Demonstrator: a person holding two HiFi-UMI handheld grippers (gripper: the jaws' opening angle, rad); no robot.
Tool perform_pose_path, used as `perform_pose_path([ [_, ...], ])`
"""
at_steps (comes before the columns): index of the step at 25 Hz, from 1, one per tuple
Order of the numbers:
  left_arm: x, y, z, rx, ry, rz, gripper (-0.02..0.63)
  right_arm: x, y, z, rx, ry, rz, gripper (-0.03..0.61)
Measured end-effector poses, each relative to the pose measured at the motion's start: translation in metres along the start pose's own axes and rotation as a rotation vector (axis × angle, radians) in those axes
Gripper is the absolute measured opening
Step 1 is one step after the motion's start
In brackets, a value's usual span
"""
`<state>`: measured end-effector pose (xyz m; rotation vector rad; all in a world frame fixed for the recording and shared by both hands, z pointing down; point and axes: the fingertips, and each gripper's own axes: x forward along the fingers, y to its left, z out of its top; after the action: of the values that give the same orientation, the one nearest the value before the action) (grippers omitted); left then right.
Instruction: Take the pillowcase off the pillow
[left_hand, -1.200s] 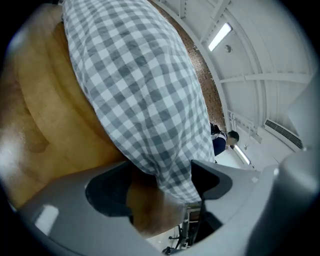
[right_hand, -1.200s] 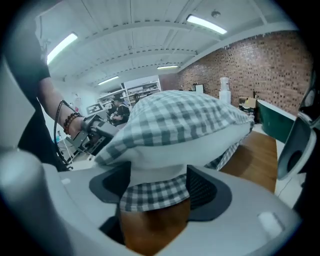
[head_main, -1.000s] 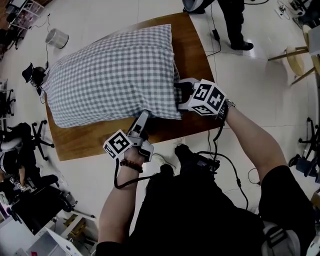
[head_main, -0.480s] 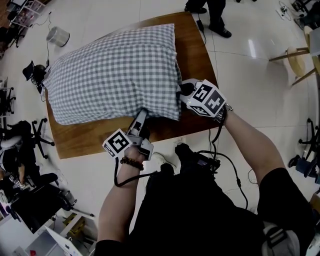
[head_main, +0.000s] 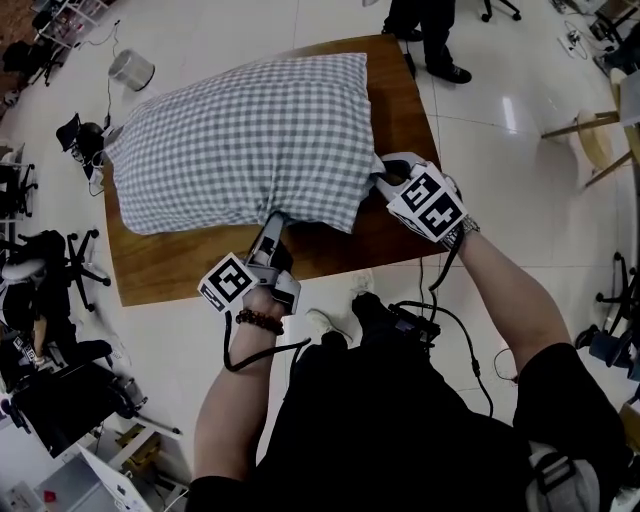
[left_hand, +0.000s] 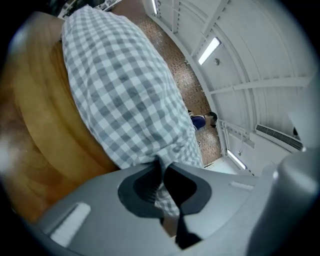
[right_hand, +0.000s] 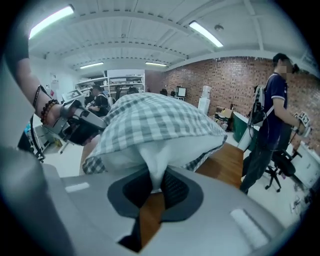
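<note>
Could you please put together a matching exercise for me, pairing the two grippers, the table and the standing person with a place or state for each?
Things:
1. left gripper
2. right gripper
3. table
4. standing person

Places or states:
A. beyond the table's far end
B. shut on the white pillow
C. brown wood, under the checked pillowcase
D. shut on the pillowcase's checked fabric

Pairs: 1-D, 2-B, 3-C, 4-A.

The right gripper's jaws have just been closing, with the pillow between them.
</note>
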<state>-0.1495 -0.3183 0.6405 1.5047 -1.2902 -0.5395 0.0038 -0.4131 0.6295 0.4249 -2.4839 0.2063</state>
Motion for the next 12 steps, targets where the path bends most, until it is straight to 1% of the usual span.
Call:
perform_pose_path([
  [1, -0.014, -0.001, 0.001, -0.009, -0.012, 0.022, 0.011, -0.008, 0.007, 0.002, 0.005, 0.005, -0.012, 0.029],
  [4, -0.049, -0.022, 0.012, 0.042, -0.058, -0.087, 0.008, -0.036, 0.035, 0.012, 0.011, 0.004, -0.058, 0.028],
  [5, -0.056, -0.025, 0.014, 0.050, -0.071, -0.097, 0.008, -0.042, 0.039, 0.013, 0.005, 0.000, -0.073, 0.028],
  [9, -0.056, -0.015, 0.026, 0.054, -0.131, -0.067, 0.006, -0.047, 0.024, 0.003, 0.002, -0.006, -0.110, 0.028],
  [12, -0.085, -0.019, 0.041, 0.051, -0.172, -0.060, 0.006, -0.066, 0.037, 0.013, 0.003, -0.018, -0.146, 0.028],
])
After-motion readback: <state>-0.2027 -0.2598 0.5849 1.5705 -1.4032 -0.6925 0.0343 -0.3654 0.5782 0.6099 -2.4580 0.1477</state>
